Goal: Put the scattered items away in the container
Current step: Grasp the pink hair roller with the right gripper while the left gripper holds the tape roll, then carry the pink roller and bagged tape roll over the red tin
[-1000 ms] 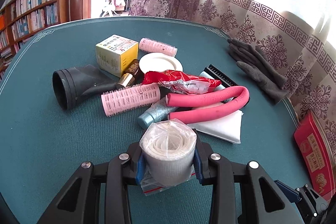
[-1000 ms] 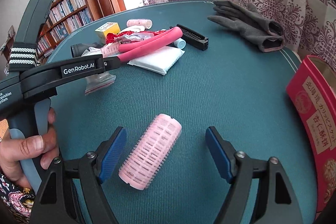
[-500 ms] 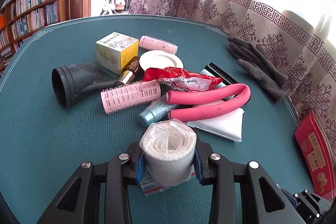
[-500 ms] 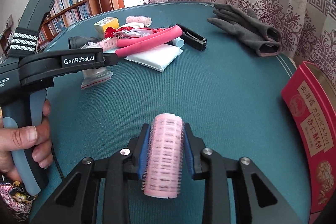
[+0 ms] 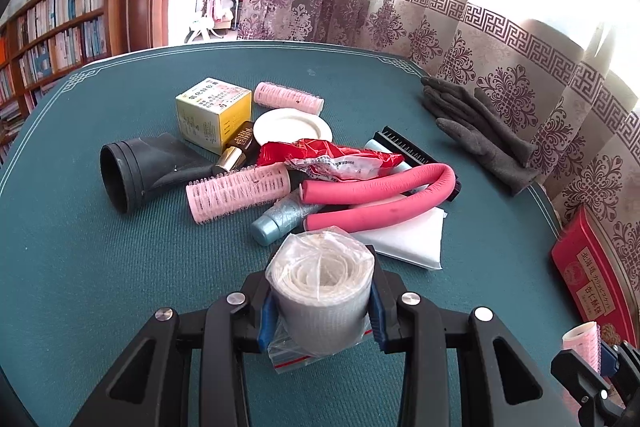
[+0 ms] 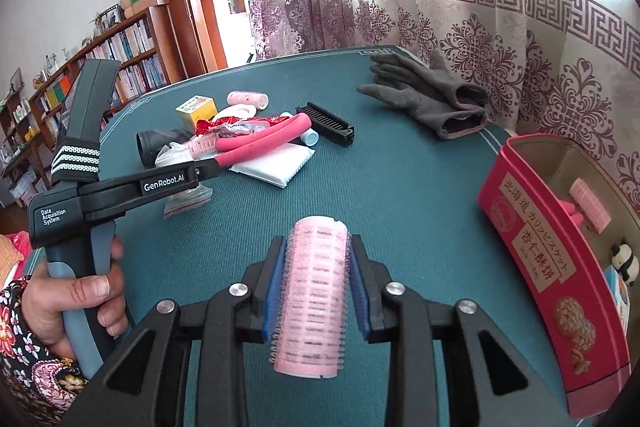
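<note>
Left wrist view: a bagged gauze roll is clamped in the left tongs, unchanged from a second ago; most clutter (rollers, foam rod, gloves) remains on the desk.

Right wrist view: a pink roller, lying loose between wide tongs a second ago, is now gripped by the right tongs and raised. The red box already holds another roller.

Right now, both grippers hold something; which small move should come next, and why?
Probably carry the right gripper rightward over the open red tin and release: it is shut on a pink hair roller, and the tin already holds another roller.
</note>
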A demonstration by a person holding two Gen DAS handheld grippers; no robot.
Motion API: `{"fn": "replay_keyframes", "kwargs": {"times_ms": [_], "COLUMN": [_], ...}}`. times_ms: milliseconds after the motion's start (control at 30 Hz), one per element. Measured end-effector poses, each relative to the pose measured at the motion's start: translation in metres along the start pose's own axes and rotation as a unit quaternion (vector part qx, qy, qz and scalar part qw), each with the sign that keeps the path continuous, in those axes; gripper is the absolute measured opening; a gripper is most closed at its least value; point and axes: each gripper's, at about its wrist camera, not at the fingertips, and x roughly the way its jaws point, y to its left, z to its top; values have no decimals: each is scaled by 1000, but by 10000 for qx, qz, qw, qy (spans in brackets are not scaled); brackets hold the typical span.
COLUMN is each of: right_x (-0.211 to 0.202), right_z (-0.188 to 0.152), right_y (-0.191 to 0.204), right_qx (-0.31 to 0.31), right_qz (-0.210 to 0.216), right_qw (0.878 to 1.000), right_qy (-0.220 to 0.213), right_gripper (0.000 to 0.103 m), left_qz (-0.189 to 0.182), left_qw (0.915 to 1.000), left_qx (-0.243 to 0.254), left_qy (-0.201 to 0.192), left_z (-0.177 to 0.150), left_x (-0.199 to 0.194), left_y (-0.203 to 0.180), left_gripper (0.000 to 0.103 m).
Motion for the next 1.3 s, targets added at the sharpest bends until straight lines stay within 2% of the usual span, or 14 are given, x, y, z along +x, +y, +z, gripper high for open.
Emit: {"fn": "replay_keyframes", "kwargs": {"times_ms": [300,500,667,933,1300], "right_x": [-37,-67,-87,-115,-130], "right_z": [7,12,7,4,-5], "right_y": [-37,-86,-121,-161,-196], "right_qx": [404,872,1124,1113,1127], "right_qz": [-389,-898,-1309,-1790,-1811], "right_qw": [9971,9881,9794,9699,9681], "right_qy": [-511,-900,-1049,-1217,-1315], "right_gripper": [33,33,33,33,33], "left_qz": [-70,-163,-367,-725,-1116], "left_qw": [9994,9979,9951,9850,9684], "left_qx": [330,603,895,1544,2202], "left_qy": [-112,-157,-188,-251,-352], "left_z": [1,2,3,7,5], "left_x": [-18,-29,-36,-47,-55], "left_y": [-26,-53,-86,-157,-257], "left_gripper": [38,38,38,38,38]}}
